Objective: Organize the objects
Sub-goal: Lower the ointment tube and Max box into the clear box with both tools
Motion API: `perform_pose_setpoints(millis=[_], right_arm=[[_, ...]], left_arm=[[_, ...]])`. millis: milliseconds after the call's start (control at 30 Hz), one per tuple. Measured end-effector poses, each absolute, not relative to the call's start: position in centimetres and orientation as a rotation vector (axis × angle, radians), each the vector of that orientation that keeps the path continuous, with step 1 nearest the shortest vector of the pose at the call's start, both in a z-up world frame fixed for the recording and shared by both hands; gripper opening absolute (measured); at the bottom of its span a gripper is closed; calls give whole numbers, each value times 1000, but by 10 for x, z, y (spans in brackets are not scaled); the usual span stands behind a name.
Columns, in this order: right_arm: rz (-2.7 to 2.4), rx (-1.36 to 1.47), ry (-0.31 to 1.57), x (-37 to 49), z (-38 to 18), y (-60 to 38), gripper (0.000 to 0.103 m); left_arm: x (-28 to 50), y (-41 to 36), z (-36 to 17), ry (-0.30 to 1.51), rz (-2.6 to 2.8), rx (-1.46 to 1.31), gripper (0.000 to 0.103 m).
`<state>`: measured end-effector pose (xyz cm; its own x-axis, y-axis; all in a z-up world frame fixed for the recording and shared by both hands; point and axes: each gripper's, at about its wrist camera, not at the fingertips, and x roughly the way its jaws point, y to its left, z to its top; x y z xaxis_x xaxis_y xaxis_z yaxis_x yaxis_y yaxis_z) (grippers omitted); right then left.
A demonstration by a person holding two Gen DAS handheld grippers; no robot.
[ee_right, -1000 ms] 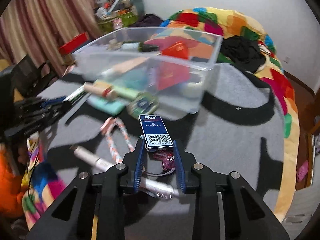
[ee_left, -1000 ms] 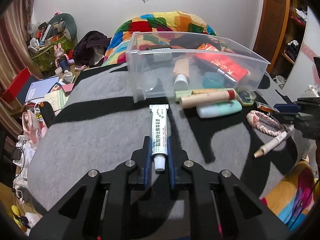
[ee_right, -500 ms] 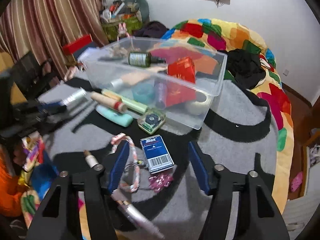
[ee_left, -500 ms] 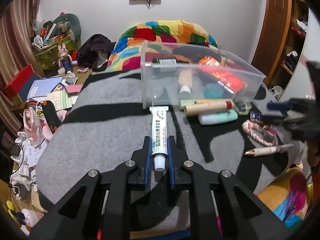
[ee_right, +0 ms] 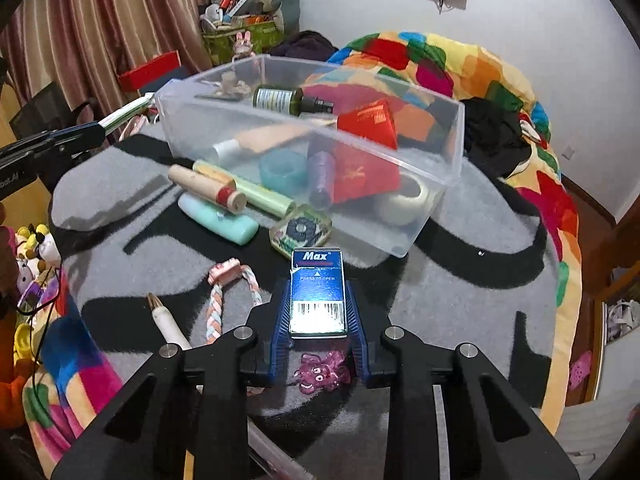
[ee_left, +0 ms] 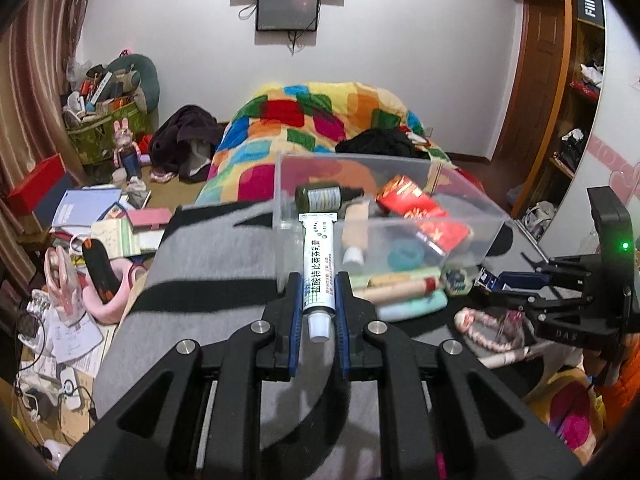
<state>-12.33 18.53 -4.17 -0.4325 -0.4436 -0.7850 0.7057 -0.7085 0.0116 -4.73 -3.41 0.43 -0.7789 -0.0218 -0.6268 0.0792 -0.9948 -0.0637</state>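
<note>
My left gripper [ee_left: 318, 304] is shut on a white ointment tube [ee_left: 317, 268], held above the grey mat with its far end at the near wall of the clear plastic bin [ee_left: 460, 220]. My right gripper [ee_right: 318, 320] is shut on a blue Max staple box [ee_right: 317, 292], lifted just in front of the bin [ee_right: 424, 208]. The bin holds a green bottle [ee_right: 280, 100], a red packet [ee_right: 370, 120], a teal tape roll [ee_right: 282, 168] and more. The right gripper also shows at the right of the left wrist view [ee_left: 496, 282].
On the mat in front of the bin lie a wooden tube [ee_right: 208, 188], a mint case [ee_right: 218, 220], a floral tin [ee_right: 300, 230], a braided rope [ee_right: 224, 296], a white pen [ee_right: 166, 320] and a pink charm [ee_right: 320, 372]. A colourful quilt [ee_left: 320, 120] lies behind.
The right gripper, open around the staple box half a second ago, has shut on it and lifted it. The left gripper has raised the tube and moved it up to the bin.
</note>
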Motion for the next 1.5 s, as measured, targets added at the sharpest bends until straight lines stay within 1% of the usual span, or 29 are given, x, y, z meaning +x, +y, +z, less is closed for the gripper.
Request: perform_pose_setpoints(millis=[133, 400, 667, 867, 1100, 1267, 1367, 1500], right_arm=[[-2179, 992, 368, -120, -23, 185, 25], [-2222, 901, 194, -134, 16, 185, 25], [-2246, 974, 80, -177, 13, 171, 25], [-2245, 1070, 89, -205, -5, 154, 25], [-2223, 1100, 156, -209, -14, 141, 25], [-2207, 1099, 173, -207, -10, 141, 26], [-2209, 1088, 184, -202, -7, 143, 29], [-2212, 1050, 193, -192, 2, 149, 30]], left_arm=[[-58, -33, 12, 144, -2930, 1007, 15], [-90, -33, 14, 196, -2948, 1053, 15], [-127, -30, 6, 200, -2932, 1144, 15], [-148, -27, 2, 193, -2920, 1207, 15], [-164, -18, -7, 159, -2908, 1271, 15], [-160, -15, -6, 144, -2911, 1270, 15], [-150, -13, 2, 137, -2936, 1235, 15], [-137, -9, 11, 112, -2963, 1208, 15]])
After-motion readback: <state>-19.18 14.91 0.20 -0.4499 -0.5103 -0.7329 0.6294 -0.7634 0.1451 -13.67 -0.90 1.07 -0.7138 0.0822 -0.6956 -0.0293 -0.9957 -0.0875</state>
